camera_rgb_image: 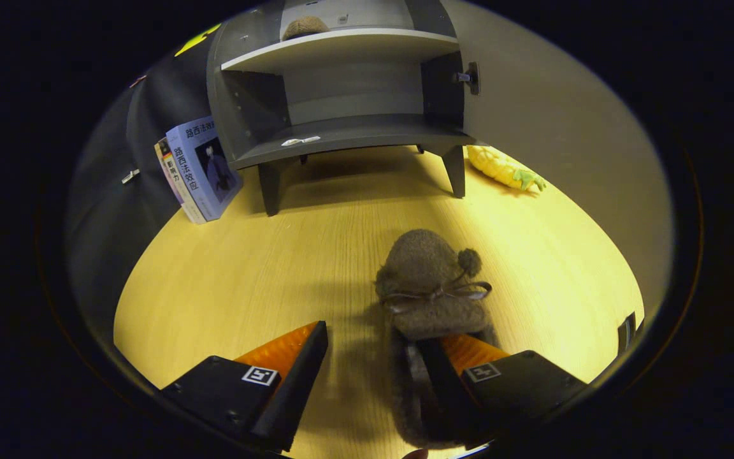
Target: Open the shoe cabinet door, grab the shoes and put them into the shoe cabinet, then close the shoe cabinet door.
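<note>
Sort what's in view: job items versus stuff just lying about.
Job: slipper by the open gripper, one finger inside it; cabinet, door open; second slipper shelved.
Lying about: books, pineapple toy.

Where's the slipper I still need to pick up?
The brown slipper lies on the wooden floor in front of the open cabinet, at the gripper's right finger.

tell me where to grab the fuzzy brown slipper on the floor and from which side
Grip the side wall of the slipper at its heel opening, coming from behind the heel, with one finger inside and one outside. The toe, with its bow, points away toward the open cabinet, and the rim is thin enough to pinch. The tongs are open, and the right finger looks already inside the opening.
</note>
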`<state>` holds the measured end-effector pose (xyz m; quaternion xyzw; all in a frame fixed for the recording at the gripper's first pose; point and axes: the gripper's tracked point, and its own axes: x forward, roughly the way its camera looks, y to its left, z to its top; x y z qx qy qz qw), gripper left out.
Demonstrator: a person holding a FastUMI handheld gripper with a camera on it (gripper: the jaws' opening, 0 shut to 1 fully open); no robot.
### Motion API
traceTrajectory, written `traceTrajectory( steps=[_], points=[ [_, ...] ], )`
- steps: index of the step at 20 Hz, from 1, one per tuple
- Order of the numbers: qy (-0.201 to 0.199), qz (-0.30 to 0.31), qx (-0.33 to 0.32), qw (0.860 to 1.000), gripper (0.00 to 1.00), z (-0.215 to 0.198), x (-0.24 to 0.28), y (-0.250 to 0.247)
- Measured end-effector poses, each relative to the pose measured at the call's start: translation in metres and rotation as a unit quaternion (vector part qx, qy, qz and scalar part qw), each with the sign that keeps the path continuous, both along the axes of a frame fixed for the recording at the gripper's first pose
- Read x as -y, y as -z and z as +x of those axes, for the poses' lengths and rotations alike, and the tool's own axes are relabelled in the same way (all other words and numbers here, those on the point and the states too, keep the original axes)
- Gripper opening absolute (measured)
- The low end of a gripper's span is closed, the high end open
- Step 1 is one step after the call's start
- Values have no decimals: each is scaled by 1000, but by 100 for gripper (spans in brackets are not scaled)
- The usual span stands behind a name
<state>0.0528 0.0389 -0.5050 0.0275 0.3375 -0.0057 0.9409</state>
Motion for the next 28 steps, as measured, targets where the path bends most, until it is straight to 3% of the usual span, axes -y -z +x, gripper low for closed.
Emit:
traceTrajectory(
  steps=[4, 7, 9, 10, 11, 17, 23, 28],
  points=[
    [27, -20, 23, 999, 84, 27, 9, 9],
    [46, -35, 37, 998, 47, 29, 24, 6],
    [38, -7, 45, 998, 23, 30, 21, 0],
    [38, -4, 42, 998, 23, 29, 23, -4],
    [34, -5, 44, 998, 6, 27, 25, -9],
    [13, -26, 74, 997, 6, 26, 26, -83],
    [8, -11, 120, 993, 6, 28, 7, -208],
    [3, 10, 146, 989, 6, 55, -14, -313]
  ],
)
